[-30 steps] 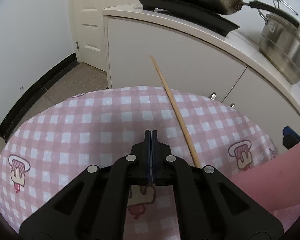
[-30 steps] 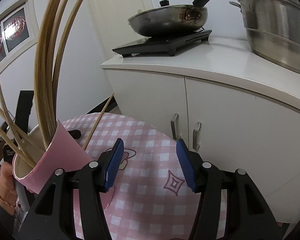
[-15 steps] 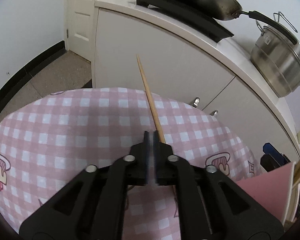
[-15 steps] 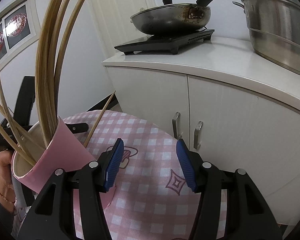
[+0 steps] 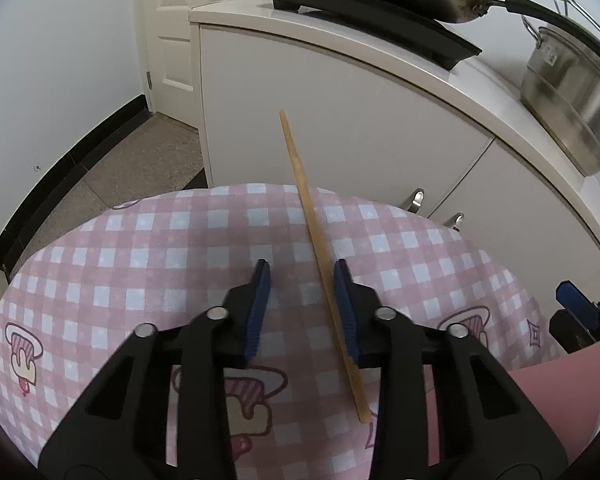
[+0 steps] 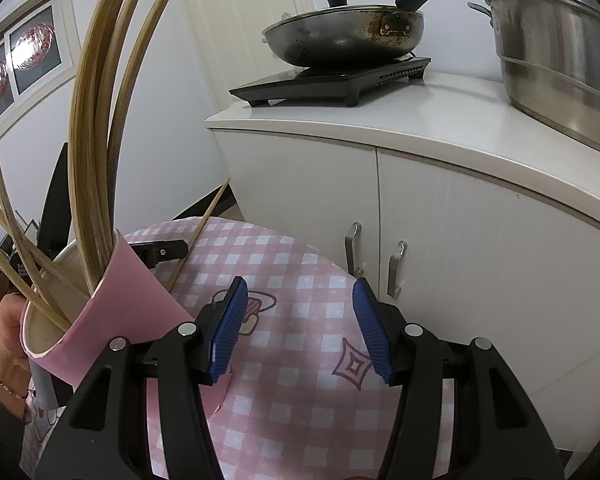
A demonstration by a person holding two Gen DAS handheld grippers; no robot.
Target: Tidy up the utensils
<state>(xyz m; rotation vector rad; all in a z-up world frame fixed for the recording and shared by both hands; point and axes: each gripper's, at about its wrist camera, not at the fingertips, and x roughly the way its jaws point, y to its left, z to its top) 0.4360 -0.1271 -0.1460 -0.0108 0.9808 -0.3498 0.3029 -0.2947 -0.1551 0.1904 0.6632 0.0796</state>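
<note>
A chopstick [image 5: 320, 264] slants between the left gripper [image 5: 300, 304] fingers, against the right one, above the table [image 5: 160, 248]; the cup [image 6: 112, 300] stands right of it, the cabinet [image 5: 340, 120] behind.

The chopstick [image 5: 316, 248] looks like pale, matt wood, as do the chopsticks in the cup [image 6: 96, 128]. The pink cup [image 6: 120, 304] looks like matt paper. The tablecloth [image 5: 160, 248] is soft pink-and-white checked cloth. The left gripper [image 5: 302, 304] and the right gripper [image 6: 298, 320] are matt black plastic with ribbed blue pads [image 6: 366, 328]. The frying pan [image 6: 340, 40] is dull, stained metal; the steamer pot [image 6: 560, 60] is brushed shiny steel. The cabinet [image 6: 460, 216] is smooth and white
</note>
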